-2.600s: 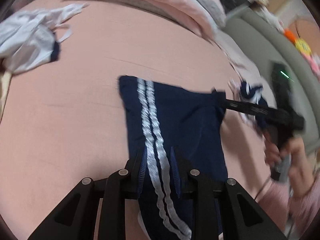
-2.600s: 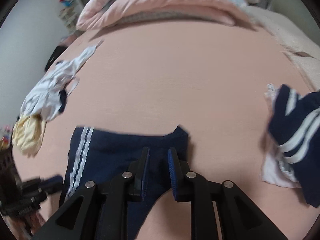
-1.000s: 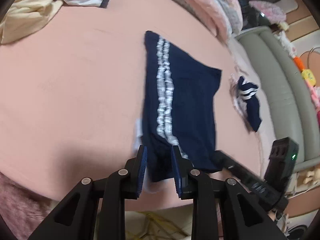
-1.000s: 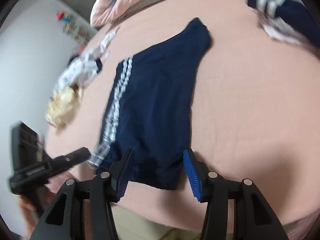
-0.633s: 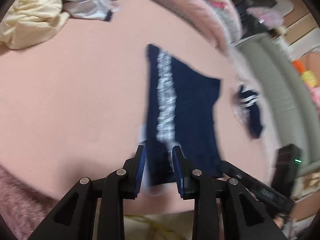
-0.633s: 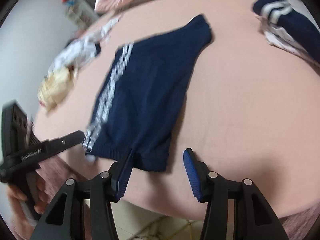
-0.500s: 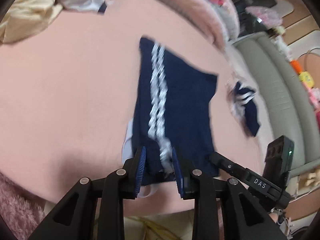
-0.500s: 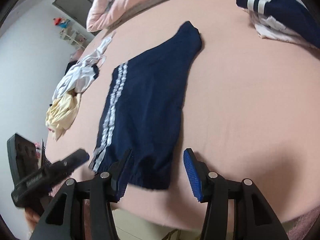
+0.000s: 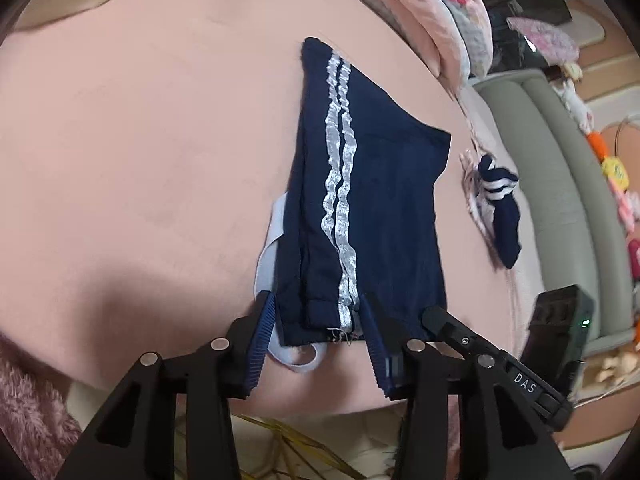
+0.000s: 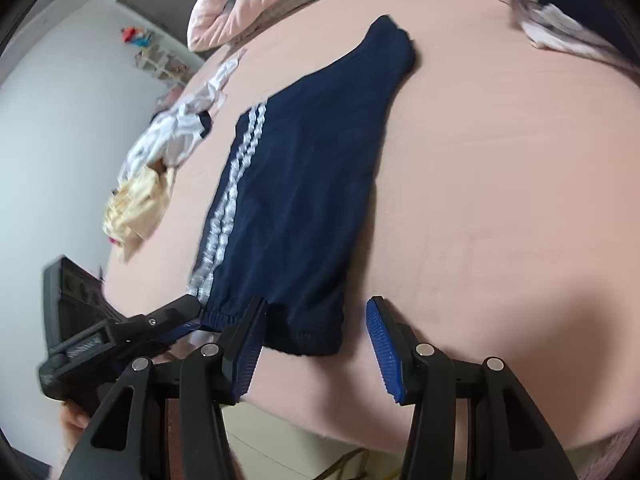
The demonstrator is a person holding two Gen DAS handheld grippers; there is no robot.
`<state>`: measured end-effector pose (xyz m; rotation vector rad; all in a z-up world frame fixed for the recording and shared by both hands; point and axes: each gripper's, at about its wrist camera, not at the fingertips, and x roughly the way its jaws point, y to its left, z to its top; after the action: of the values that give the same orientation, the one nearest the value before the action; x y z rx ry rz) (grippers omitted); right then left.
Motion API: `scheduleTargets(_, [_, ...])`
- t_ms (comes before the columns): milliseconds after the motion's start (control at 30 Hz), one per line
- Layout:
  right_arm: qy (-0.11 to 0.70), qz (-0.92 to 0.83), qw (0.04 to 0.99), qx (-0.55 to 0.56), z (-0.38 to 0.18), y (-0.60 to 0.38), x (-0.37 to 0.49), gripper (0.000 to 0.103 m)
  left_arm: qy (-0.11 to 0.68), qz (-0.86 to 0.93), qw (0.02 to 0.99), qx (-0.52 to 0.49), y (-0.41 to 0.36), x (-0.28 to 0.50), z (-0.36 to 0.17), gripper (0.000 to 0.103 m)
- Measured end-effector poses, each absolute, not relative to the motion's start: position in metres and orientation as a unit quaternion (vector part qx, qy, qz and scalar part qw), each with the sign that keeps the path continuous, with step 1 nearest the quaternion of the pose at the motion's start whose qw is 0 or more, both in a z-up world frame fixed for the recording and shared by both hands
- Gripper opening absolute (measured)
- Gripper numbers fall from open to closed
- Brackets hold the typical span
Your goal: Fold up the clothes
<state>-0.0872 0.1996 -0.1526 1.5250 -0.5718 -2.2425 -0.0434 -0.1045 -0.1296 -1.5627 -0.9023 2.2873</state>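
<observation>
I am working over a bed covered in a smooth, matte pink sheet (image 9: 140, 140), with a puffy pink quilt (image 9: 420, 4) heaped at its far end, at twelve o'clock. In my left view a grey-green padded sofa (image 9: 560, 184) runs along the three o'clock side; in my right view a pale grey wall fills nine o'clock.

The navy blue shorts with two crinkled white side stripes (image 9: 360, 200) lie flat near the bed's near edge, soft and slightly sheeny. Their long axis runs from six o'clock towards twelve, waistband nearest me, leg hem far. A white elastic loop (image 9: 296, 360) pokes out at the waistband.

My left gripper (image 9: 320, 336) has just been opening; its ribbed blue pads stand spread either side of the striped waistband corner, not pinching it. My right gripper (image 10: 316, 340) has just been closing a little but stays spread, straddling the other waistband corner.

Crumpled white and pale yellow clothes (image 10: 152, 176) lie at ten o'clock.
</observation>
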Motion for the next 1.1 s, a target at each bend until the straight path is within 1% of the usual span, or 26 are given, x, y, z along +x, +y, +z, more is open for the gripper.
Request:
scheduleTargets(33, [-0.195, -0.798, 0.184, 0.54, -0.152, 0.197, -0.086, 0.037, -0.301, 0.784, 0.114, -0.531, -0.103, -0.044, -0.129, 0.04])
scheduleTargets(67, [-0.194, -0.797, 0.187, 0.541, -0.152, 0.196, -0.085, 0.028, -0.293, 0.789, 0.113, -0.528, -0.101, -0.045, -0.128, 0.04])
scheduleTargets(100, [-0.194, -0.795, 0.191, 0.542, -0.151, 0.195, -0.083, 0.028, -0.288, 0.791, 0.113, -0.527, -0.097, -0.047, -0.127, 0.032])
scheduleTargets(133, [-0.197, -0.793, 0.194, 0.543, -0.151, 0.196, -0.082, 0.027, -0.283, 0.793, 0.113, -0.527, -0.093, -0.05, -0.127, 0.028])
scheduleTargets(200, [-0.209, -0.785, 0.199, 0.548, -0.152, 0.198, -0.079, 0.026, -0.297, 0.788, 0.12, -0.525, -0.094, -0.051, -0.127, 0.024])
scheduleTargets(300, [-0.278, -0.755, 0.194, 0.561, -0.162, 0.212, -0.074, 0.023, -0.317, 0.778, 0.132, -0.526, -0.096, -0.049, -0.126, 0.022])
scheduleTargets(367, [-0.304, -0.746, 0.194, 0.56, -0.164, 0.219, -0.069, 0.022, -0.308, 0.777, 0.135, -0.532, -0.093, -0.043, -0.122, 0.021])
scheduleTargets(500, [-0.291, -0.755, 0.201, 0.552, -0.15, 0.22, -0.06, 0.022, -0.301, 0.78, 0.141, -0.53, -0.089, -0.026, -0.11, 0.017])
scheduleTargets(633, [-0.296, -0.755, 0.213, 0.544, -0.14, 0.222, -0.047, 0.022, -0.303, 0.781, 0.149, -0.525, -0.089, -0.01, -0.102, 0.017])
scheduleTargets(767, [-0.317, -0.739, 0.214, 0.554, -0.144, 0.224, -0.035, 0.022, -0.308, 0.776, 0.15, -0.53, -0.09, 0.001, -0.103, 0.017])
scheduleTargets(967, [-0.281, -0.755, 0.215, 0.552, -0.133, 0.223, -0.02, 0.022, -0.302, 0.77, 0.165, -0.538, -0.084, 0.009, -0.102, 0.017])
scheduleTargets(1100, [-0.275, -0.743, 0.205, 0.575, -0.15, 0.227, -0.018, 0.022, -0.3, 0.753, 0.159, -0.563, -0.081, 0.005, -0.117, 0.017])
